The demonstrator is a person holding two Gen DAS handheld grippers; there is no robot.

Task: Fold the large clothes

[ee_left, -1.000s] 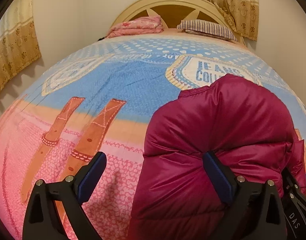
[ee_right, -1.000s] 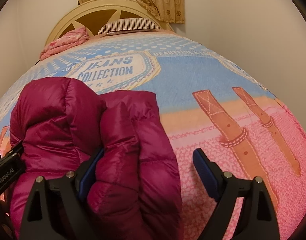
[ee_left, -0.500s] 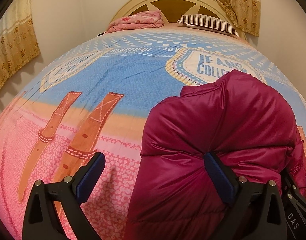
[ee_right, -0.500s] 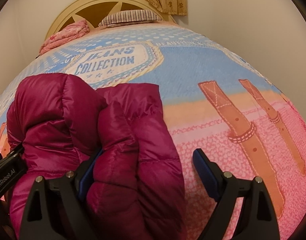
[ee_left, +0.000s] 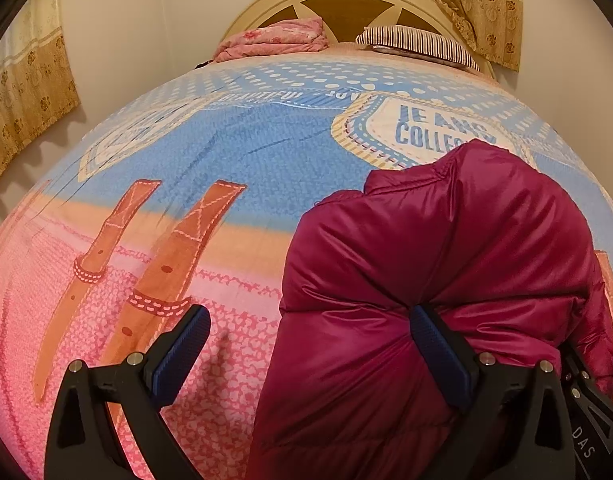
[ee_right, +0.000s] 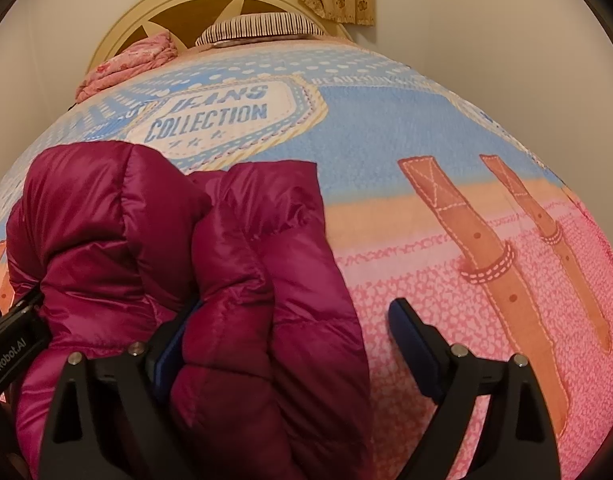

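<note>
A magenta puffer jacket (ee_left: pixel 446 280) lies folded into a thick bundle on the bed. In the left wrist view it fills the lower right. My left gripper (ee_left: pixel 308 344) is open wide: its right finger (ee_left: pixel 434 340) is sunk into a crease of the jacket, and its left finger (ee_left: pixel 182 344) hangs free over the bedspread. From the right wrist, the jacket (ee_right: pixel 246 260) sits at lower left. My right gripper (ee_right: pixel 292 340) is open too, with its left finger (ee_right: pixel 172 344) tucked into a fold and its right finger (ee_right: pixel 410 340) clear of the cloth.
The bedspread (ee_left: pixel 226 152) is blue and pink with a belt print and "JEANS COLLECTION" lettering. A folded pink blanket (ee_left: pixel 274 38) and a striped pillow (ee_left: pixel 418 44) lie by the cream headboard (ee_right: pixel 178 8). Curtains hang on both sides. Walls stand close to the bed.
The right wrist view has tipped slightly downward, so the bed sits a little higher in it. The jacket and both grippers' wide jaws stand as before.
</note>
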